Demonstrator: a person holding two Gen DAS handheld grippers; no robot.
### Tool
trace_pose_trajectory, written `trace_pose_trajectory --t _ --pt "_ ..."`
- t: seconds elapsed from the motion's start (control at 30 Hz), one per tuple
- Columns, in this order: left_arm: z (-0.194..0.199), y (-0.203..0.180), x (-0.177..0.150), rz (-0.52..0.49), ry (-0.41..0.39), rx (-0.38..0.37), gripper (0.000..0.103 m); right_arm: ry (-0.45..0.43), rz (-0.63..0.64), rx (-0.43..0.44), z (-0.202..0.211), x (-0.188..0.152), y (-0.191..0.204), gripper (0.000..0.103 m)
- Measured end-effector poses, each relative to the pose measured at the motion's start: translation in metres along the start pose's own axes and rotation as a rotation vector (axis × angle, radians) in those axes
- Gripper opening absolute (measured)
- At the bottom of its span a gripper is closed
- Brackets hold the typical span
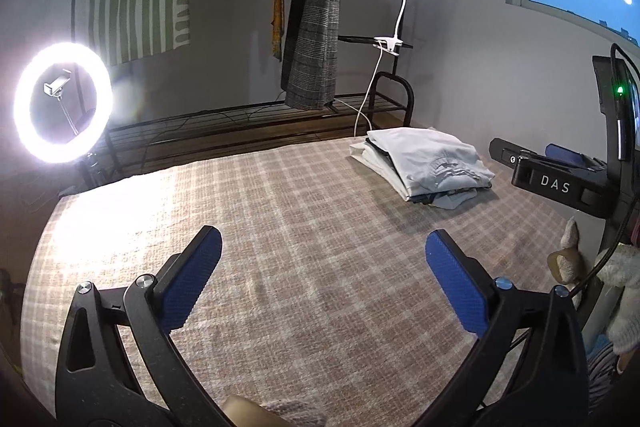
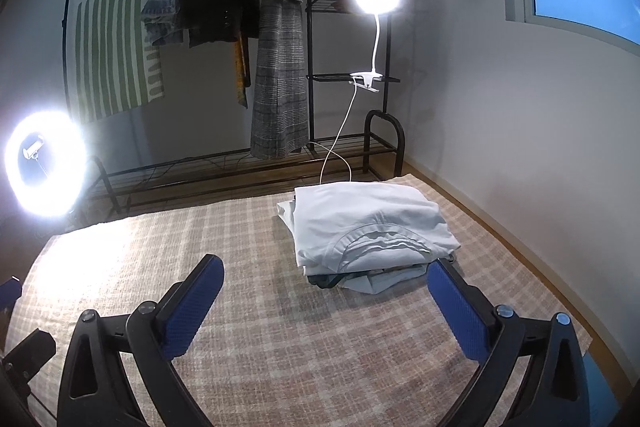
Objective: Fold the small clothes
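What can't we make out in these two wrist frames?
- Stack of folded clothes: how many pieces, both views; the white top garment covers the lower layers.
- Any unfolded garment: none in either view; the checked blanket runs off the bottom edge.
- Right gripper in the left wrist view: cut by the right edge.
- Object between the left gripper arms: cut by the bottom edge, unidentifiable.

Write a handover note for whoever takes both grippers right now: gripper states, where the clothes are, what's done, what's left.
Left gripper: open, empty, over bare blanket.
Right gripper: open, empty, just short of the stack.
Clothes: one folded stack at the blanket's far right corner, white shirt on top, darker pieces underneath.
Done: everything in sight on the blanket looks folded and stacked.
Left: no unfolded garment shows on the blanket; check off-camera for more before stopping.
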State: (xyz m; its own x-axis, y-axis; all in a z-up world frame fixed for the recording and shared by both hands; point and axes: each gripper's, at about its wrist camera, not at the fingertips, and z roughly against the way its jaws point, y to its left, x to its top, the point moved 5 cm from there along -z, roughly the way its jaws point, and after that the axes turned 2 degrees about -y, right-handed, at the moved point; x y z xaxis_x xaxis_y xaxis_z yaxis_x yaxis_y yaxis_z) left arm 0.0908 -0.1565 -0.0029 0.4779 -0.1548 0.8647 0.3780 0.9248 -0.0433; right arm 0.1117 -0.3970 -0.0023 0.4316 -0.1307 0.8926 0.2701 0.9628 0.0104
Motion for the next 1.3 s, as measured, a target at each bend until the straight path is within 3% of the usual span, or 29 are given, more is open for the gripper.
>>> trace_pose_trajectory --t 0.17,0.47,1.3 --pt "0.007 0.002 -0.006 -0.013 -0.057 0.01 0.103 0.013 0.007 0.008 -0.004 -0.006 0.006 0.103" --pt "-0.002 0.007 -0.012 0.017 0.012 -0.004 0.103 0.03 0.011 0.009 -0.009 -0.012 0.012 0.103" --pt "-0.004 0.008 -0.015 0.04 0.025 -0.003 0.103 0.037 0.009 0.013 -0.011 -0.012 0.01 0.103"
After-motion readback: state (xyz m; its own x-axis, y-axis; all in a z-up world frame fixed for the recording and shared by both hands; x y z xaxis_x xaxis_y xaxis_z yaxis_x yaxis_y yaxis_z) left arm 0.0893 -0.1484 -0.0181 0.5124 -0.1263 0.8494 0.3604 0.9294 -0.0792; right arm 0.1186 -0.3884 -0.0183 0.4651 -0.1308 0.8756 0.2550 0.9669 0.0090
